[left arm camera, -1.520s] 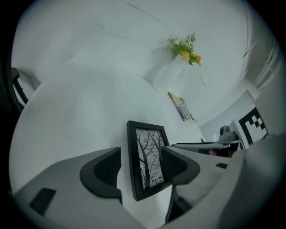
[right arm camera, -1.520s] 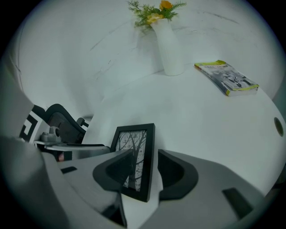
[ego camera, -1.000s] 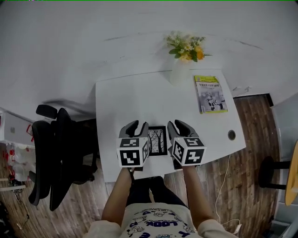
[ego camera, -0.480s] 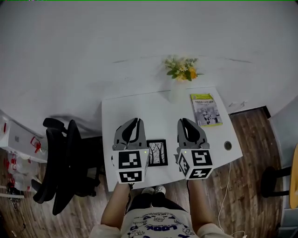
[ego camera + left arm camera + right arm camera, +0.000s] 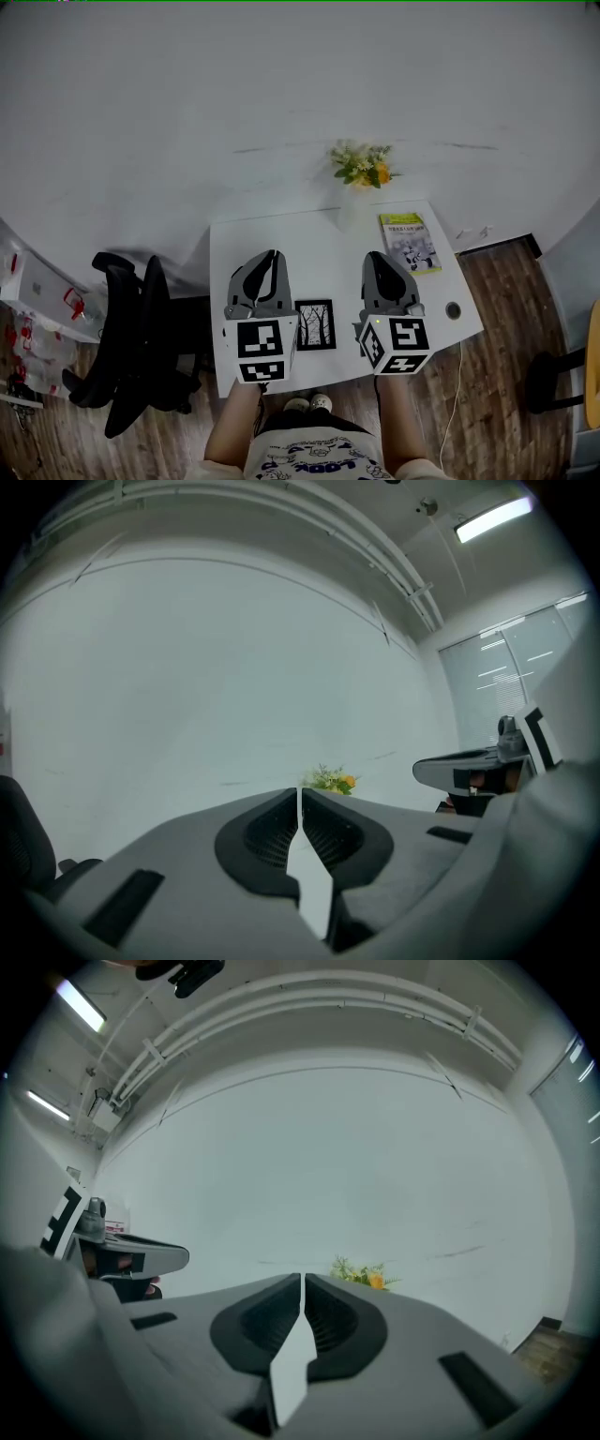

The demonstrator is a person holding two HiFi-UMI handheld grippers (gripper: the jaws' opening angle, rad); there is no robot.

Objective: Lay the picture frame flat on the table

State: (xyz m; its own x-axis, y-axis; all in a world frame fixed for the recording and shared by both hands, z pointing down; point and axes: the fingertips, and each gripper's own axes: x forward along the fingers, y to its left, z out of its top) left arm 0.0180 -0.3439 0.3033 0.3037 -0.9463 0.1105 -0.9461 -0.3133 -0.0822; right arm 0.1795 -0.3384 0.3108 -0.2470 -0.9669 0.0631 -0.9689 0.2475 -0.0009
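Picture frame [image 5: 316,324] looks flat on surface [image 5: 319,251], near front edge. Left gripper [image 5: 270,255] at its 9 o'clock, right gripper [image 5: 377,257] at 3; both just clenched on nothing. Prob. done: lift straight off, don't nudge it.

flowers [image 5: 361,167] in white vase [image 5: 349,212] | book [image 5: 406,242] right of vase | black chair [image 5: 131,345] on wood floor [image 5: 511,367]
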